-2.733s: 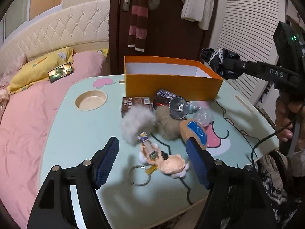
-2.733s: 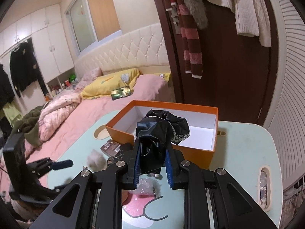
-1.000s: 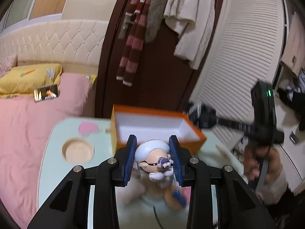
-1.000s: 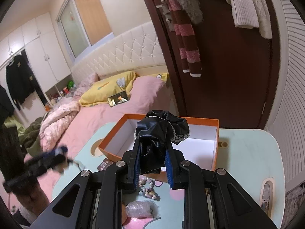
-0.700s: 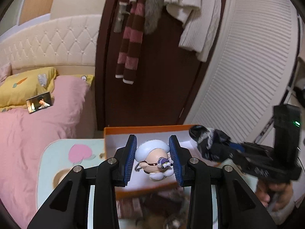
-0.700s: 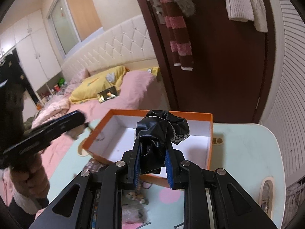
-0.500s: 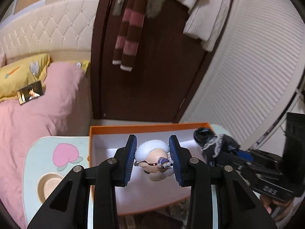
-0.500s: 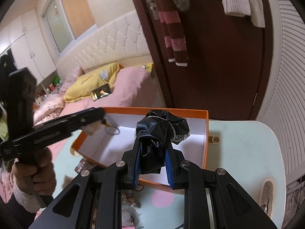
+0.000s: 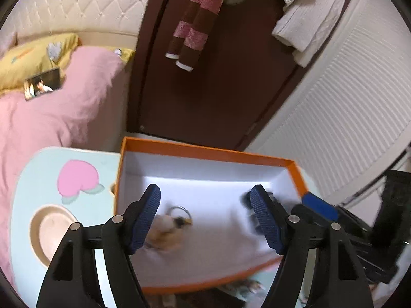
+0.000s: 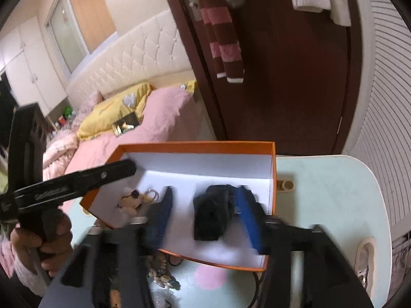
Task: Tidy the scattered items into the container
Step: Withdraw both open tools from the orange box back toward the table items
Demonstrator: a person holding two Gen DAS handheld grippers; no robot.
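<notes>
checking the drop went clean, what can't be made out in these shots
- Left wrist view: the keychain toy in the box is motion-blurred; no detail.
- Left wrist view: the black cloth is mostly hidden behind the left gripper's opening jaws.
- Right wrist view: items on the table below the box are blurred.

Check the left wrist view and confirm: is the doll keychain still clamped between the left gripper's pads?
No: the doll keychain lies on the orange box floor, clear of the left gripper, whose jaws are opening.

**Both wrist cameras over the box**

Your left camera looked steeply down from close above the orange box [image 9: 205, 154]; your right camera faced it from the box's right. Both shared its white interior, the door [image 10: 295, 77] and the bed [image 9: 51, 118].
</notes>
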